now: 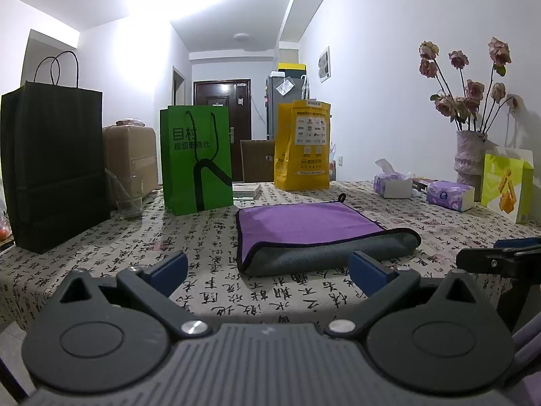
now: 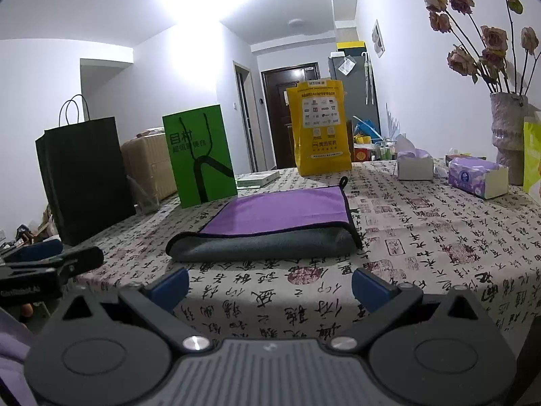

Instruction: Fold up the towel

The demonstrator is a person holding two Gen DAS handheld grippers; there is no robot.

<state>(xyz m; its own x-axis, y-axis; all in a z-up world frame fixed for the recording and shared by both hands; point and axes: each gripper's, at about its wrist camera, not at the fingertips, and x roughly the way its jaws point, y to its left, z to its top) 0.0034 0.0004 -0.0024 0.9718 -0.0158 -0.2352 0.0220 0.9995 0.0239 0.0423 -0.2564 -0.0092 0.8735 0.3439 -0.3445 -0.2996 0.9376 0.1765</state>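
Observation:
A purple towel point(image 1: 304, 226) with a grey underside lies folded on the patterned tablecloth point(image 1: 101, 253), its grey fold edge toward me. It also shows in the right wrist view point(image 2: 277, 216). My left gripper point(image 1: 268, 270) is open and empty, just short of the towel's near edge. My right gripper point(image 2: 270, 286) is open and empty, also in front of the towel. The right gripper shows at the right edge of the left wrist view point(image 1: 500, 253), and the left gripper at the left edge of the right wrist view point(image 2: 50, 260).
Behind the towel stand a black bag point(image 1: 54, 165), a green bag point(image 1: 196, 159), a yellow bag point(image 1: 302, 145) and a glass point(image 1: 130, 196). Tissue boxes point(image 1: 449, 196), a vase of dried roses point(image 1: 470, 155) and a snack box point(image 1: 505, 186) are at the right.

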